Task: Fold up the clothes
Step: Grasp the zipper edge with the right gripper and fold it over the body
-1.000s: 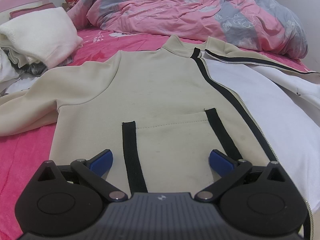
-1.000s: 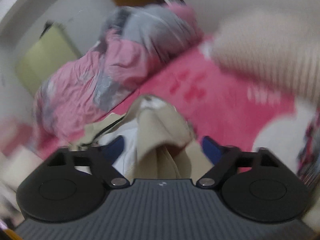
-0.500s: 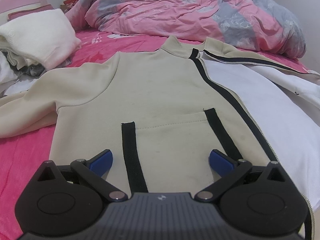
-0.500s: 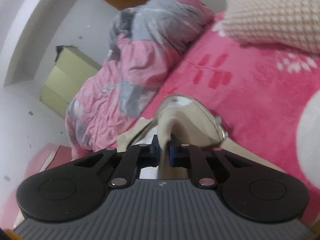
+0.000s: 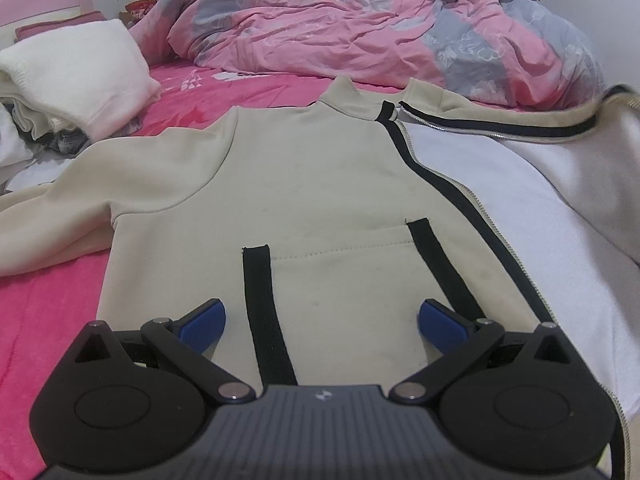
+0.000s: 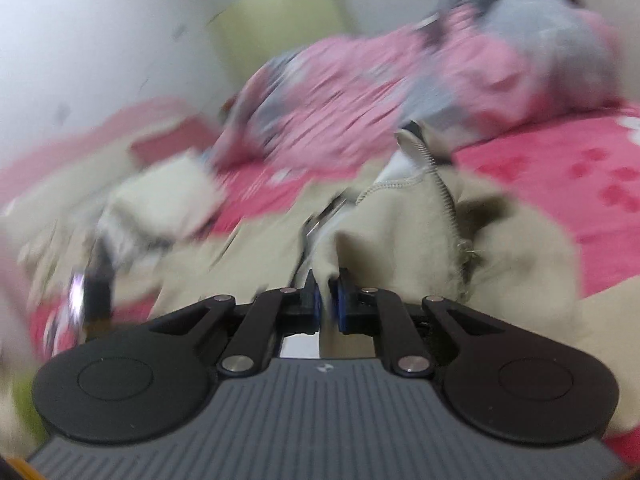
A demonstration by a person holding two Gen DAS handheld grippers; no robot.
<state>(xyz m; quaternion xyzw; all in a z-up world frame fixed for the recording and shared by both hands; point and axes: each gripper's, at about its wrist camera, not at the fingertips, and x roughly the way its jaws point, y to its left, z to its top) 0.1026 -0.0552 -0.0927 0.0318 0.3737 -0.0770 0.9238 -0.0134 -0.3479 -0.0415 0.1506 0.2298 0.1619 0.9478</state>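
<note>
The right gripper (image 6: 328, 300) had clamped its blue pads on a fold of beige fabric, the jaws nearly together with only the cloth between them; a second before they had stood wide around that same fold, so the grasp was new. Its view had swung and smeared with motion, which suggests the pinched front panel was being carried across the jacket rather than merely held. In the left wrist view the far right edge of the zip-up jacket (image 5: 304, 184) had risen off the bed into a blurred beige flap, where before it had lain flat, so the first fold, closing the open front over the white lining (image 5: 520, 216), seemed under way. The left gripper (image 5: 322, 322) hovered with its jaws wide and nothing between them, just above the hem and pocket, unmoved from a second earlier. The jacket lay front up on the pink bedsheet (image 5: 44, 312), collar pointing away, one sleeve stretched out to the left. Its cloth looked like thick, matte fleece, soft and slow to crease, trimmed with black ribbed strips at the pocket edges and along the metal zip. Beyond it lay a crumpled pink and grey duvet (image 5: 360, 28), thin and wrinkled, and a stack of folded white knitwear (image 5: 76, 76) at the left.
</note>
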